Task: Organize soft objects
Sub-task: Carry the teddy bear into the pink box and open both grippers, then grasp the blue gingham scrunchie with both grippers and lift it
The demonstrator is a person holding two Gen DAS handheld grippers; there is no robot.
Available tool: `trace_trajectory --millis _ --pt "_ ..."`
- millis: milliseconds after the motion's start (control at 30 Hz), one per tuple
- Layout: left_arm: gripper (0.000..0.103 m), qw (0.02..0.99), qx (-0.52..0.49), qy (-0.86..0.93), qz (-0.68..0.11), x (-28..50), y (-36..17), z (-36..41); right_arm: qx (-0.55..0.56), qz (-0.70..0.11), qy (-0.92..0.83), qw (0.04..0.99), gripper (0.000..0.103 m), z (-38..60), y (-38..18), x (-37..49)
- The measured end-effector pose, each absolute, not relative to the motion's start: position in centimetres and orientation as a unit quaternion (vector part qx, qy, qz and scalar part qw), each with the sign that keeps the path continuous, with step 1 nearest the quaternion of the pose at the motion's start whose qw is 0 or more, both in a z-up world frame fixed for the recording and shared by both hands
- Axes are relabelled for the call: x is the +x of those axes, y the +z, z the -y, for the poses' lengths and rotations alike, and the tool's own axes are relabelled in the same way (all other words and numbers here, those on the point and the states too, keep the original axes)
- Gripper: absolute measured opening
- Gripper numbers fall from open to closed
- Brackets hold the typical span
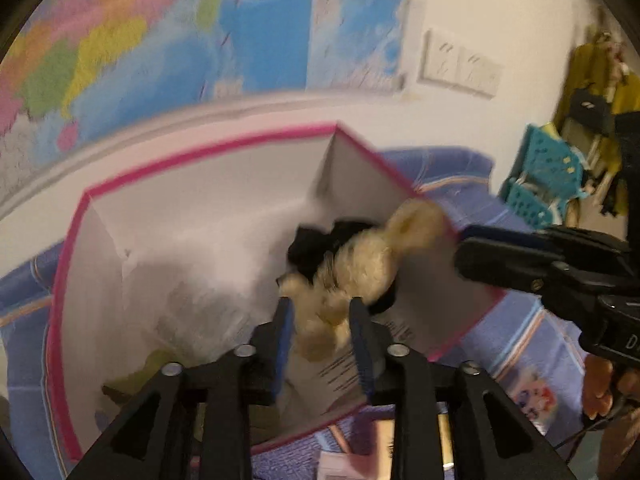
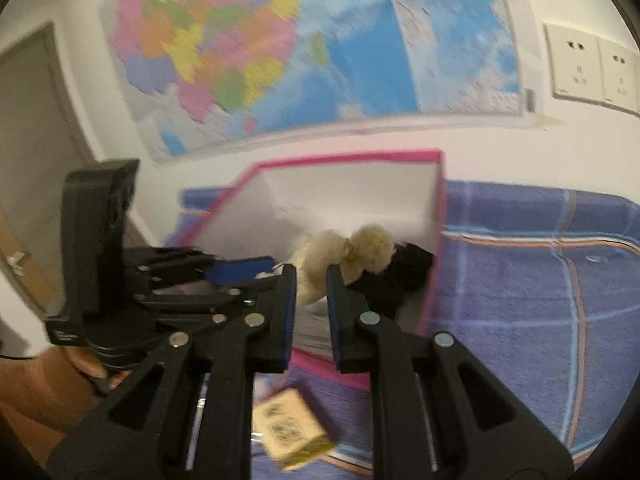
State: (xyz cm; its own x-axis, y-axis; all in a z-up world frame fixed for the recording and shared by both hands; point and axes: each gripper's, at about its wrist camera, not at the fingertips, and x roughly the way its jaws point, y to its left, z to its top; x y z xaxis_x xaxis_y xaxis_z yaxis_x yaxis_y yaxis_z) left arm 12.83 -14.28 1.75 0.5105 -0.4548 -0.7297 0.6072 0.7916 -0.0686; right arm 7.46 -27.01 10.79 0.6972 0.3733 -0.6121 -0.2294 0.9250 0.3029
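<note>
Cream plush toy [image 1: 352, 268] sits between the left gripper [image 1: 322, 320] fingers, which clench it over the pink-rimmed box [image 1: 208, 152] — beside black fabric [image 1: 308, 244]. Right gripper [image 2: 311, 280] fingers stand parted, empty, near the box's right rim.

Ahead of me a white wall [image 2: 460, 136] carries a big coloured map [image 2: 280, 52], with a pair of white sockets [image 2: 592, 70] to its right. A blue checked blanket [image 2: 540, 280] covers the bed below. At my far left stands a grey door [image 2: 28, 128]; far right, teal plastic baskets [image 1: 548, 172] and hanging yellow clothes [image 1: 596, 72].
</note>
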Motion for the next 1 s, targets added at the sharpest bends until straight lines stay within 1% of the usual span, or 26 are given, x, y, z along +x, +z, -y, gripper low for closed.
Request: trace_trajectory --millis 33,67,133,467,533,600,733,800,867,1000 --pt "0.036 0.863 0.094 -0.307 -0.389 12.9 1.4 14.0 0.092 -0.361 0.146 0.916 0.021 27.0 10.2 7.6" --pt "0.044 0.863 0.086 -0.309 -0.391 12.9 1.3 13.6 0.085 -0.368 0.132 0.917 0.026 27.0 9.8 7.7" --pt "0.048 0.867 0.075 -0.309 -0.385 12.9 1.5 12.7 0.078 -0.379 0.114 0.915 0.028 27.2 9.1 7.5" --pt "0.049 0.877 0.032 -0.337 -0.340 9.1 4.4 7.3 0.104 -0.365 0.152 0.913 0.029 26.8 10.3 4.8" --pt "0.049 0.880 0.020 -0.338 -0.333 8.4 4.9 5.9 0.109 -0.357 0.168 0.912 0.034 26.4 10.8 3.9" --pt "0.050 0.882 0.009 -0.334 -0.332 7.9 5.0 4.7 0.101 -0.355 0.175 0.913 0.040 25.7 11.1 3.3" --pt "0.050 0.886 -0.012 -0.315 -0.340 7.0 4.2 2.1 0.100 -0.358 0.196 0.907 0.042 24.1 10.9 2.3" --pt "0.050 0.887 -0.021 -0.300 -0.350 6.8 3.4 0.9 0.098 -0.363 0.207 0.903 0.046 23.3 10.5 2.0" --pt "0.050 0.887 -0.024 -0.291 -0.358 6.4 2.6 -0.1 0.099 -0.371 0.219 0.897 0.048 22.4 9.9 1.7" --pt "0.050 0.886 -0.023 -0.274 -0.374 5.5 1.1 -1.3 0.090 -0.391 0.232 0.886 0.048 20.6 8.3 1.3"
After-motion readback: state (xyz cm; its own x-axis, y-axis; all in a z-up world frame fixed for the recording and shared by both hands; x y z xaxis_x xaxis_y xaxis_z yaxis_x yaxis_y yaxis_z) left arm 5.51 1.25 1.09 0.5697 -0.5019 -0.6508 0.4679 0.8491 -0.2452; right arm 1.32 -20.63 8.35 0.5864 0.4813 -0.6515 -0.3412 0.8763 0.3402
